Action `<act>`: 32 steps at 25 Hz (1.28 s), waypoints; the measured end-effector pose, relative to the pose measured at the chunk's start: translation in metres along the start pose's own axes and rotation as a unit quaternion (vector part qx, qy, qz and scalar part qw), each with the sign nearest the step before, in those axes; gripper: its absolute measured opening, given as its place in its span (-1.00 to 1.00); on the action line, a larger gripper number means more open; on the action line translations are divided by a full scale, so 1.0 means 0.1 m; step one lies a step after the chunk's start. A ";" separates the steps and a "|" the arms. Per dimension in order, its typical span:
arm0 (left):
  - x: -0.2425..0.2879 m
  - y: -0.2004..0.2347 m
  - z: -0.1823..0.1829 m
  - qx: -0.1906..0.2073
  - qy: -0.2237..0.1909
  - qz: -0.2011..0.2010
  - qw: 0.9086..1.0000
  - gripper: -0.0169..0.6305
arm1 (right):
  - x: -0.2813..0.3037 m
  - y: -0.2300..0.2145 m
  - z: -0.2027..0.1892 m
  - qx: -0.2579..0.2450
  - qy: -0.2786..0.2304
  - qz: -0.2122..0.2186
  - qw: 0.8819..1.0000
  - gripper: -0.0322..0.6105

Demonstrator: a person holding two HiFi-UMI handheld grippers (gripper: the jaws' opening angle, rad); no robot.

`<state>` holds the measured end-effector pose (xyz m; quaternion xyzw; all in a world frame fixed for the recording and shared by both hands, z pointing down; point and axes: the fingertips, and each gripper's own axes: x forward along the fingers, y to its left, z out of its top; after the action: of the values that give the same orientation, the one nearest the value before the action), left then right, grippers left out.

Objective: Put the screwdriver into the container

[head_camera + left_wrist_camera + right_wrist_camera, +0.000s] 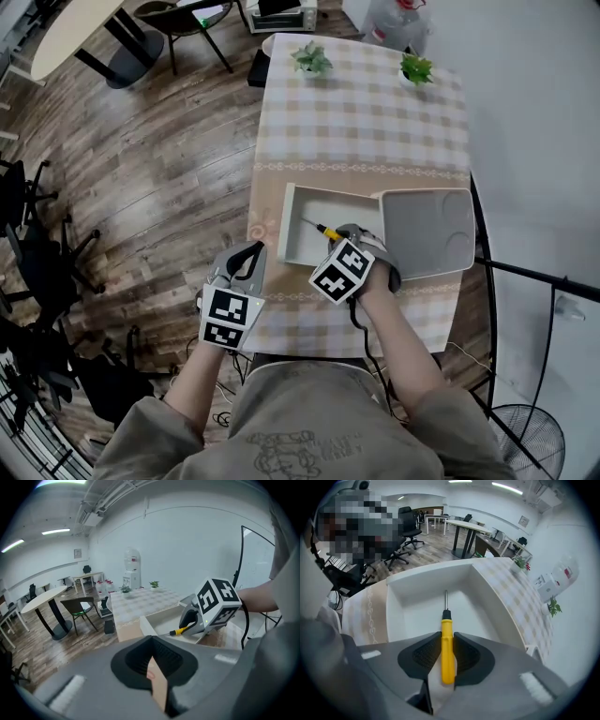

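Yellow screwdriver (447, 630): clamped in right gripper (447, 644), shaft pointing ahead over the container (393, 616).
Left gripper (152, 665): jaws together, empty, farther off.

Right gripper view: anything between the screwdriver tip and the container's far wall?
Nothing. The right gripper view shows only bare white floor between the tip of the screwdriver, clamped in the right gripper, and the container wall.

We're getting bright, even light from the ceiling strips (55, 531), soft shadows; both gripper views bend hard at dark edges, and the nearest foreground goes soft.
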<state>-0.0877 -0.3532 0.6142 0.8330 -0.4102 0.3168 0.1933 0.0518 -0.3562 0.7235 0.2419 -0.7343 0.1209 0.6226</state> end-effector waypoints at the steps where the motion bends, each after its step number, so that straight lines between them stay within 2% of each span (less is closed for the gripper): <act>1: 0.00 -0.01 -0.01 0.000 0.001 0.000 1.000 -0.95 | 0.01 -0.01 0.00 -0.002 0.004 -0.003 1.000 -0.56; 4: -0.03 -0.03 -0.01 0.002 0.001 0.003 1.000 -0.95 | 0.01 -0.04 0.01 -0.006 0.005 -0.012 1.000 -0.56; 9: -0.13 -0.04 0.03 0.009 -0.007 0.011 1.000 -0.95 | -0.17 -0.12 0.07 0.005 -0.032 -0.032 0.999 -0.56; 13: -0.26 -0.02 0.18 0.015 -0.022 0.027 0.999 -0.95 | -0.53 -0.20 0.12 0.047 -0.086 -0.034 0.995 -0.59; 16: -0.41 -0.01 0.36 0.022 -0.041 0.039 0.998 -0.95 | -0.92 -0.30 0.16 0.095 -0.147 -0.037 0.984 -0.64; 19: -0.59 -0.01 0.58 0.030 -0.068 0.051 0.996 -0.95 | -1.35 -0.39 0.18 0.139 -0.212 -0.043 0.966 -0.70; 23: -0.87 -0.09 0.87 0.041 -0.103 0.063 0.992 -0.95 | -1.95 -0.45 0.11 0.172 -0.283 -0.063 0.941 -0.77; 27: -1.12 -0.26 1.19 0.045 -0.148 0.060 0.986 -0.95 | -2.55 -0.45 0.06 0.207 -0.376 -0.059 0.901 -0.80; 30: -1.34 -0.43 1.45 0.036 -0.187 0.042 0.981 -0.95 | -2.99 -0.41 0.05 0.209 -0.436 -0.072 0.872 -0.81; 32: -1.50 -0.52 1.60 0.047 -0.210 0.043 0.976 -0.95 | -3.24 -0.38 0.02 0.208 -0.463 -0.083 0.857 -0.81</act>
<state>-0.0558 -0.3317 0.3922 0.8706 -0.4619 0.1621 0.0497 0.1046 -0.3236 0.4033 0.4544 -0.8726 0.0928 0.1533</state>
